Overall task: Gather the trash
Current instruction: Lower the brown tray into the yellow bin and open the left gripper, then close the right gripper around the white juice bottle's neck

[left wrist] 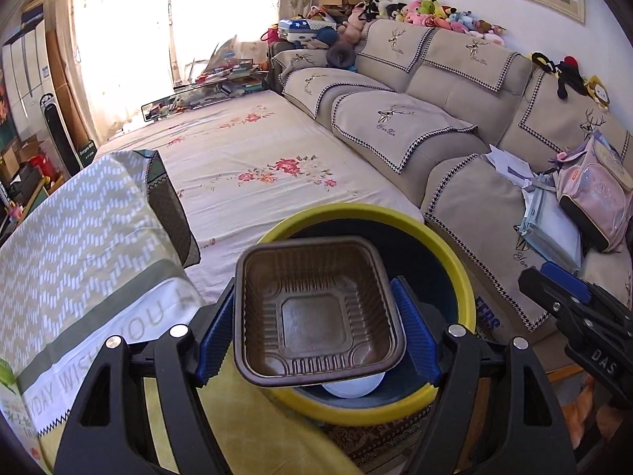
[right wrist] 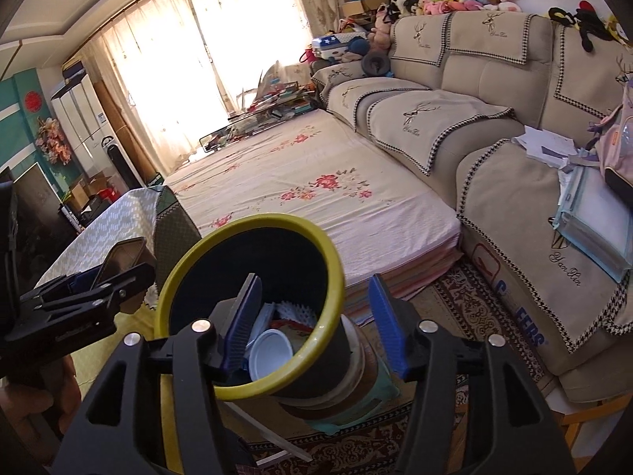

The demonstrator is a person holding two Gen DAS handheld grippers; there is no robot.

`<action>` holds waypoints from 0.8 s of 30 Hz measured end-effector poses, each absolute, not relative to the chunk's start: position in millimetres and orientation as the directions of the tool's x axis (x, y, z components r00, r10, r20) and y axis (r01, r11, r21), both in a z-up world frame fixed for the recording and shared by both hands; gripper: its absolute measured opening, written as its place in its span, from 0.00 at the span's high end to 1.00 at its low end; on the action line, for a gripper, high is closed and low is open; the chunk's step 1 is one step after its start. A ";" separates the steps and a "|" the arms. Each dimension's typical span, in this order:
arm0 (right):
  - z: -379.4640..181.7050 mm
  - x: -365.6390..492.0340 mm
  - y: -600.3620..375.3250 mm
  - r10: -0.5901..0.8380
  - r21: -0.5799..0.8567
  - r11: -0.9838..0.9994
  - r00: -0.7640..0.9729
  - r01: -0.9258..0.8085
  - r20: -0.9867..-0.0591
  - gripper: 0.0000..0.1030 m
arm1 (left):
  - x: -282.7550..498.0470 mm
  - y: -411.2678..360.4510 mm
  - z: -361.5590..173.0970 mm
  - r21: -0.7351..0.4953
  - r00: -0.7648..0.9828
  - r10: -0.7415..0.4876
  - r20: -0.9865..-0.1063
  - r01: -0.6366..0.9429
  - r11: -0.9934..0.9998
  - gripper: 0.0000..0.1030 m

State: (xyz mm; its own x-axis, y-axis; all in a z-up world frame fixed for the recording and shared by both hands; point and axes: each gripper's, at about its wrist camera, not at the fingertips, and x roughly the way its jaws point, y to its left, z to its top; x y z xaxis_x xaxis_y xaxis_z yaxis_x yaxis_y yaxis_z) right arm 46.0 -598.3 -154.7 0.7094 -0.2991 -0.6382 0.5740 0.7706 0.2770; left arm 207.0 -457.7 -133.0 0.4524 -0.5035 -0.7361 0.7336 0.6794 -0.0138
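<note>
The brown plastic tray [left wrist: 318, 312] is held by its two sides in the left gripper [left wrist: 316, 316], right over the yellow-rimmed bin [left wrist: 459, 261]. It looks light, thin and bendy, so soft squeezing is needed. The right gripper [right wrist: 316, 324] is open, with nothing held.

left gripper [left wrist: 318, 308] clamps brown tray [left wrist: 318, 308]; above yellow-rimmed bin [left wrist: 447, 245]

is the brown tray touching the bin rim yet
Cannot tell. In the left wrist view the brown tray, between the left tool's pads, overlaps the bin rim; neither view shows contact or gap.
</note>
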 end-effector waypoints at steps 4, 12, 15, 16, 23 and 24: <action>-154.7 41.8 -603.0 -0.303 0.281 0.764 0.708 0.580 -0.638 0.46 | 200.9 -454.1 -126.3 -0.021 0.466 -0.518 -0.717 0.729 0.685 0.16; -147.7 48.7 -579.0 -0.262 0.275 0.804 0.729 0.527 -0.633 0.44 | 171.2 -382.5 -89.2 -0.049 0.516 -0.543 -0.663 0.693 0.719 0.12; -143.6 58.9 -556.9 -0.228 0.262 0.838 0.742 0.480 -0.630 0.44 | 154.0 -336.4 -71.9 -0.045 0.571 -0.529 -0.628 0.651 0.757 0.11; -142.5 62.8 -548.9 -0.216 0.256 0.849 0.746 0.463 -0.630 0.44 | 148.1 -320.4 -67.3 -0.041 0.590 -0.521 -0.617 0.637 0.770 0.10; -137.2 100.4 -465.8 -0.086 0.225 0.930 0.769 0.289 -0.634 0.44 | 118.3 -183.8 -48.8 -0.052 0.713 -0.399 -0.577 0.456 0.889 0.07; -136.5 105.9 -451.4 -0.059 0.224 0.940 0.772 0.256 -0.633 0.44 | 114.6 -162.6 -47.9 -0.054 0.730 -0.373 -0.573 0.420 0.906 0.07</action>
State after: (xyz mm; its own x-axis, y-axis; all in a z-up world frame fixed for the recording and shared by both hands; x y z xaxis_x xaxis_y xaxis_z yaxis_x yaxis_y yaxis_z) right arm 105.9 -451.4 -136.5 0.7717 -0.0590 -0.6333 0.2561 0.9403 0.2244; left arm 114.6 -162.6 -47.9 0.7303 -0.3727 -0.5725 0.4197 0.9060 -0.0544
